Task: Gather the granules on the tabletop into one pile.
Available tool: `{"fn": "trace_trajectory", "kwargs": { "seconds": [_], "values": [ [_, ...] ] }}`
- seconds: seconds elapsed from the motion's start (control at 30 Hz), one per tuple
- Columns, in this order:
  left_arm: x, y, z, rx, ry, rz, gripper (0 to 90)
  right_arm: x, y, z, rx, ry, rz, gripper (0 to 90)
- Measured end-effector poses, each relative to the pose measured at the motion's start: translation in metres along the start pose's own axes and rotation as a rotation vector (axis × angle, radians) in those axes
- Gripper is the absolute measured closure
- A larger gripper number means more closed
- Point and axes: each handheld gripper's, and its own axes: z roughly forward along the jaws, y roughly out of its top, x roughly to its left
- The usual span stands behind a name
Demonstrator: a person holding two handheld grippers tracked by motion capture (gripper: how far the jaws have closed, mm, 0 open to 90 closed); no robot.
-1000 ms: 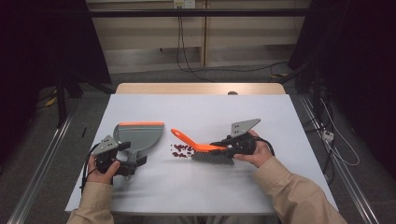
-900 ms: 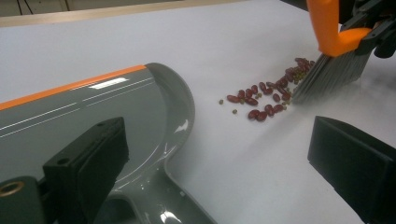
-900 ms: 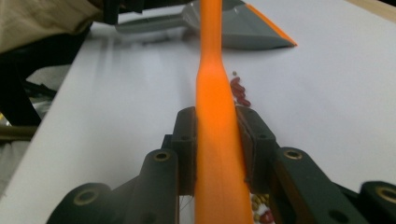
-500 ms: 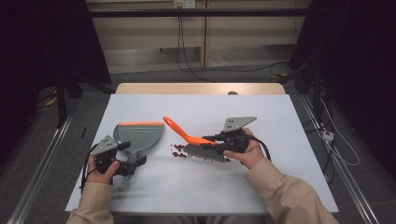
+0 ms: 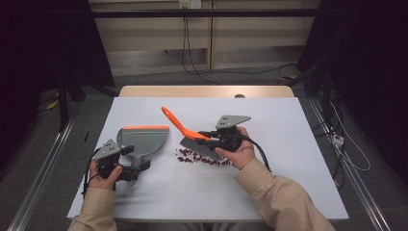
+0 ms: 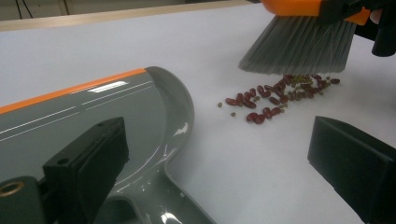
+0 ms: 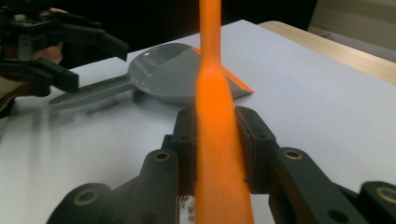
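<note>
A grey dustpan (image 5: 143,140) with an orange lip lies left of centre, its handle pointing toward me. My left gripper (image 5: 135,159) stands open with its jaws on either side of that handle (image 6: 161,198), not closed on it. The right gripper (image 5: 206,136) is shut on the orange handle (image 7: 218,116) of a hand brush (image 5: 185,130). Its grey bristles (image 6: 296,46) hang just above and behind a scatter of red beans (image 5: 203,158). The beans (image 6: 275,95) lie on the white table to the right of the dustpan (image 6: 93,112).
The white tabletop (image 5: 298,144) has bare room right of the brush and along the front edge. A wooden table edge (image 5: 207,91) runs along the back. Cables trail on the floor beyond it and from each gripper.
The right gripper has moved left toward the dustpan with the brush, and the handle has tipped up higher. The left gripper and the dustpan have stayed where they were.
</note>
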Motion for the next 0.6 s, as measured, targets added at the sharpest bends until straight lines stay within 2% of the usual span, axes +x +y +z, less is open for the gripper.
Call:
{"fn": "trace_trajectory", "kwargs": {
  "seconds": [0.1,0.3,0.4,0.47,0.57,0.6],
  "values": [
    [-0.001,0.000,0.001,-0.001,0.001,0.000,4.8,0.011,0.001,0.011,-0.005,-0.053,0.025,71.4],
    [0.000,0.000,-0.001,-0.006,0.003,-0.001,4.8,0.038,-0.002,0.034,-0.036,-0.157,0.121,71.4],
    [0.000,0.000,-0.001,-0.006,0.002,-0.002,4.8,0.048,-0.006,0.046,-0.035,-0.187,0.151,71.4],
    [-0.001,0.000,0.000,-0.005,-0.001,-0.003,4.8,0.053,-0.009,0.054,-0.049,-0.192,0.204,71.4],
    [0.000,0.000,-0.001,-0.004,0.000,0.002,4.8,0.059,-0.012,0.063,-0.044,-0.207,0.258,71.4],
    [0.000,0.000,-0.001,-0.006,-0.001,0.001,4.8,0.061,-0.013,0.065,-0.036,-0.223,0.257,71.4]
  ]
}}
